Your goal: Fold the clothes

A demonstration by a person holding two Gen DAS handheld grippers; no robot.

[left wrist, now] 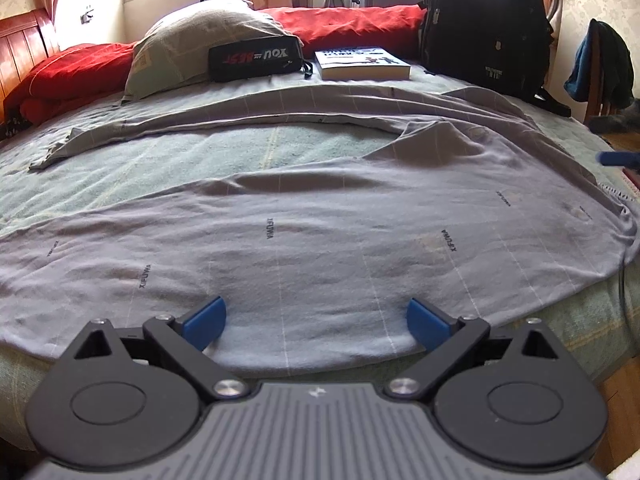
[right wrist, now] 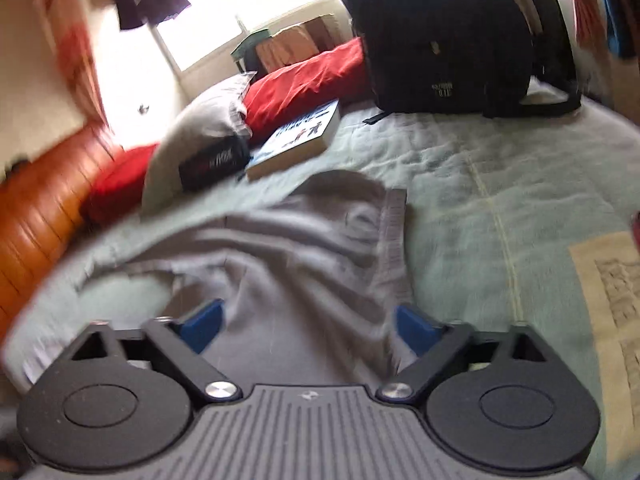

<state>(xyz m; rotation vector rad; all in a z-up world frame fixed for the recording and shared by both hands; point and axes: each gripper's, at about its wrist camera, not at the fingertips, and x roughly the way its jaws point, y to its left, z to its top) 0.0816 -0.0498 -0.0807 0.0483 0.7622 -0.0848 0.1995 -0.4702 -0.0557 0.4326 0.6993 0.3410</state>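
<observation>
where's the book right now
In the left wrist view the book lies at the far end of the bed, between the black pouch on its left and the backpack on its right.

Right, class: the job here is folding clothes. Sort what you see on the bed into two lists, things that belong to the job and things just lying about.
Belongs to the job:
- grey garment spread on the bed
- left gripper, jaws open
- right gripper, jaws open

Just lying about:
- book
- black backpack
- black pouch
- pillow
- red quilt
</observation>
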